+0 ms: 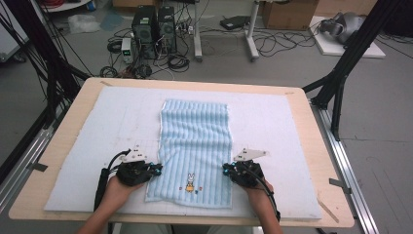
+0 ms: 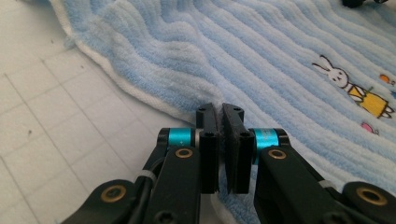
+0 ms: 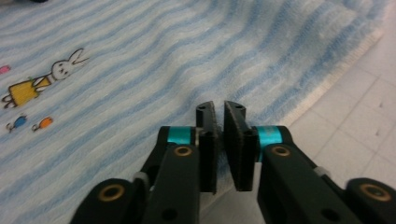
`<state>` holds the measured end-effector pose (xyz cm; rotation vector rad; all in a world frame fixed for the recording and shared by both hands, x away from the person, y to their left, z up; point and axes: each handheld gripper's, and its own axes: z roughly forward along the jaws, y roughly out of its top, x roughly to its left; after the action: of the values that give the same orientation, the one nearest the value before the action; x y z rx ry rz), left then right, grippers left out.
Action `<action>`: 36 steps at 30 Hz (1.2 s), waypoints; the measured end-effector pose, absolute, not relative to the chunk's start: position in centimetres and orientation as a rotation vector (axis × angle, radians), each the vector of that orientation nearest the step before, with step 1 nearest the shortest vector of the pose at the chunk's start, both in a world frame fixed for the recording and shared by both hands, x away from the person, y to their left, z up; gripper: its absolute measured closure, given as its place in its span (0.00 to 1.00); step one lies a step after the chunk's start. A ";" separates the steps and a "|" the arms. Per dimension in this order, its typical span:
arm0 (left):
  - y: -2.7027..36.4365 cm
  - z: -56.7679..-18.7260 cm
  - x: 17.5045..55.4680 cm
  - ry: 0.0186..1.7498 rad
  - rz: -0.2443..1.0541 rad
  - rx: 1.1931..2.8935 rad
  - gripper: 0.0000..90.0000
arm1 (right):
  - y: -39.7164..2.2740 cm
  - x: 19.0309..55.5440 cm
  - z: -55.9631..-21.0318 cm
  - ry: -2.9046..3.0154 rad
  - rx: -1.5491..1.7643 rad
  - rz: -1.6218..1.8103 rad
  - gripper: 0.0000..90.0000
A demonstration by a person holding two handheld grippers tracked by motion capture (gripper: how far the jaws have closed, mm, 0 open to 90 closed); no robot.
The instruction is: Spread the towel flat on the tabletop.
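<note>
Blue striped towel (image 1: 195,146) flat on table, left tool (image 1: 157,169) and right tool (image 1: 226,169) clenched on its edges.

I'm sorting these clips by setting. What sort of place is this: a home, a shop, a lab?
Most likely a lab or recording workshop: desktop computer towers stand on the floor among loose cables, a black metal frame surrounds the table, and cardboard boxes sit behind.

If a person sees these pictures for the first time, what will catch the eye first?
First the blue striped towel, spread flat in the middle of the white mat, with a small rabbit picture near its front edge. Then the two grippers: the left gripper is shut at the towel's left edge and the right gripper is shut at its right edge, each in a hand coming from the bottom.
</note>
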<state>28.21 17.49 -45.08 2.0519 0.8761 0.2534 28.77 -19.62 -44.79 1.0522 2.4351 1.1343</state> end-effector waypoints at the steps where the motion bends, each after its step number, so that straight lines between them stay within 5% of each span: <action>1: 17.6 -45.1 27.9 0.872 0.246 2.057 0.95 | -19.7 28.6 -44.7 2.452 1.039 1.134 0.95; 17: 19.0 -44.7 23.4 0.789 0.125 2.078 0.94 | -20.3 25.2 -44.0 2.659 0.857 1.131 0.94; 21: 19.4 -44.1 24.2 0.853 0.172 1.996 0.67 | -20.4 25.7 -43.6 2.567 0.937 1.212 0.71; 24: 19.6 -43.7 25.3 0.903 0.209 1.932 0.57 | -19.4 26.0 -43.7 2.547 0.930 1.258 0.67; 26: 19.6 -43.5 26.0 0.911 0.226 1.912 0.56 | -18.5 25.9 -44.0 2.586 0.878 1.235 0.70; 30: 19.5 -43.3 27.6 0.932 0.250 1.906 0.56 | -17.7 25.8 -44.4 2.635 0.806 1.172 0.93; 36: 20.1 -42.8 30.1 0.986 0.267 1.878 0.56 | -18.9 25.3 -44.2 2.744 0.734 1.175 0.96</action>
<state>30.09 20.05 -42.81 1.8777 0.9857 0.2673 25.32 -18.90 -44.18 0.7339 2.7439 1.1750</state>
